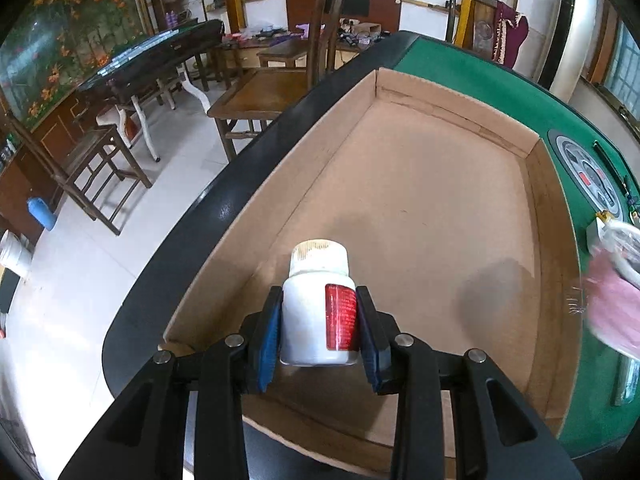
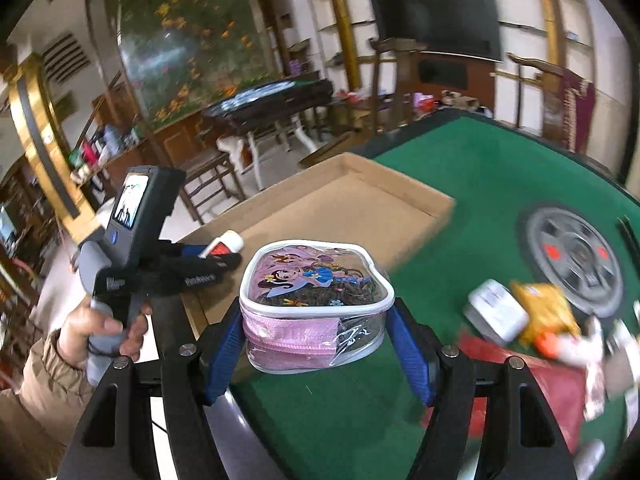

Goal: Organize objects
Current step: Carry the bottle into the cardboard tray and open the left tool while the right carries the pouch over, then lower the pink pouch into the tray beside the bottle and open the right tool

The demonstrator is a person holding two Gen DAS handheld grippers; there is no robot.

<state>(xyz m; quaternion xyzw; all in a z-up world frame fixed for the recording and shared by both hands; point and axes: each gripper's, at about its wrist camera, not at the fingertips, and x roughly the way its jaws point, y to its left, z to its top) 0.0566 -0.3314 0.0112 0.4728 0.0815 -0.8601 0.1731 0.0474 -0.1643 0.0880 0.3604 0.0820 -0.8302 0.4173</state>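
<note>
item one: white bottle (image 1: 318,304), red label, rigid and smooth, likely light; my left gripper (image 1: 320,332) is clamped narrow on its body below the cap, holding it over the near corner of the cardboard tray (image 1: 400,184). item two: pink pouch (image 2: 316,304), clear soft plastic with zip, squashy; my right gripper (image 2: 318,344) has it pinched wide across both sides, above the green table (image 2: 460,184) beside the tray. best grip: the pouch's stiffer zip band.
</note>
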